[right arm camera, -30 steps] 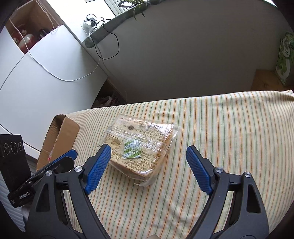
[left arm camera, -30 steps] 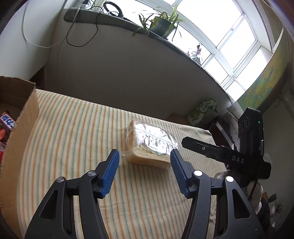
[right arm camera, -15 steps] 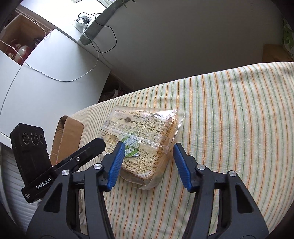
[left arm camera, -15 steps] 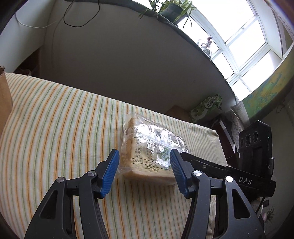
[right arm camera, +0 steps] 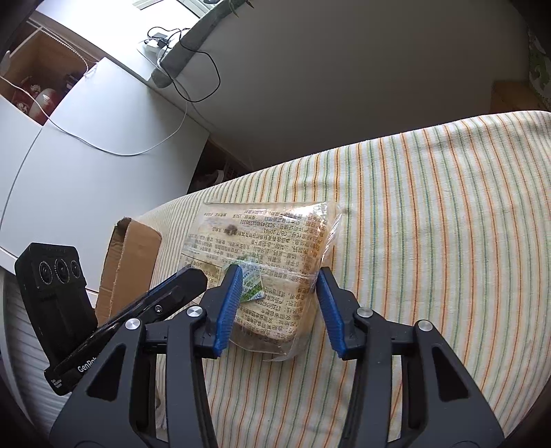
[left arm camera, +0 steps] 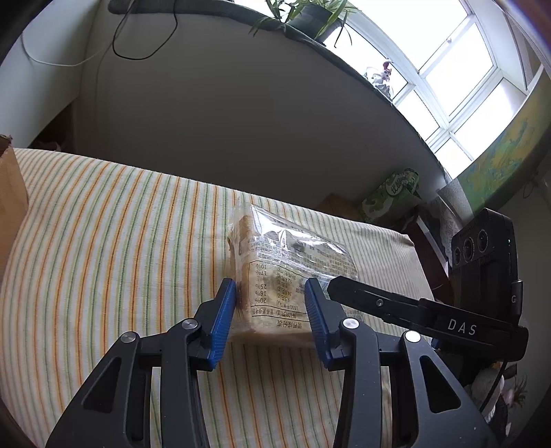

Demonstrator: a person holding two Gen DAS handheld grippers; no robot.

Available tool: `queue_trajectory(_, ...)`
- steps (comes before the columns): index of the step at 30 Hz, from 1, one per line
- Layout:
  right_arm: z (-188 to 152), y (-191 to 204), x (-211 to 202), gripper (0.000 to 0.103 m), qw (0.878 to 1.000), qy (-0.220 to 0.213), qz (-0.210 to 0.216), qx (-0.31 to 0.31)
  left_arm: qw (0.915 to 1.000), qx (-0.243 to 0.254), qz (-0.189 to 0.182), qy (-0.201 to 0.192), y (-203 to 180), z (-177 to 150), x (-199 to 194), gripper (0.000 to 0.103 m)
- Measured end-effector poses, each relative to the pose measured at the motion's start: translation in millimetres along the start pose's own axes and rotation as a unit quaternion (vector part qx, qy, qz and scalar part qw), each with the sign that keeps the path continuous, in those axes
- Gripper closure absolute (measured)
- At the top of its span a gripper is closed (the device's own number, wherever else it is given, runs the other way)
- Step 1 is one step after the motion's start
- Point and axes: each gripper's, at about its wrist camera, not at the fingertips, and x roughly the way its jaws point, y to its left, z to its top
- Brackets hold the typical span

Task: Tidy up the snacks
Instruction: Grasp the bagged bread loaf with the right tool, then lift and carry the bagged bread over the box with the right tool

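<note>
Left wrist view: both grippers closing on the bread

Clear crinkly plastic bag of sliced bread [left arm camera: 289, 275] lies on the striped cloth tabletop [left arm camera: 113, 241]; left gripper [left arm camera: 270, 313] and right gripper [right arm camera: 279, 306] have just been closing, ribbed blue fingers [left arm camera: 222, 324] pressing its corners.

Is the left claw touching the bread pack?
Touching. Left wrist view: the left claw, just closing, has both pads against the sides of the bread pack.

it was a home room: a potted plant [left arm camera: 310, 17] sat on the curved window ledge [left arm camera: 344, 58], white cabinets [right arm camera: 86, 138] lined the wall, and a striped cloth [left arm camera: 120, 241] covered the counter.
</note>
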Motion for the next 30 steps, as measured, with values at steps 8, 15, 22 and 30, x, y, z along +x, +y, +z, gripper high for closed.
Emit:
queue_trajectory(8, -13.2, 24.2, -18.8, 0.056, 1.000, -0.010, -0.003, -0.027, 0.9996, 0.012, 0.013, -0.020, -7.7, -11.1, -29.3, 0.064)
queue_trajectory(15, -28.7, 54.1, -33.0, 0.056, 0.998, -0.013, 0.002, -0.055, 0.9979, 0.033, 0.034, -0.045, -13.5, -22.7, -62.0, 0.064)
queue_trajectory(22, -44.3, 87.7, -42.4, 0.056, 0.997, -0.016, 0.008, -0.080, 0.9966, 0.030, 0.040, -0.066, -7.1, -35.9, -94.5, 0.064)
queue_trajectory(30, -59.2, 129.1, -44.4, 0.056, 0.994, -0.017, 0.019, -0.110, 0.9941, 0.014, 0.046, -0.097, 6.8, -48.0, -133.2, 0.064)
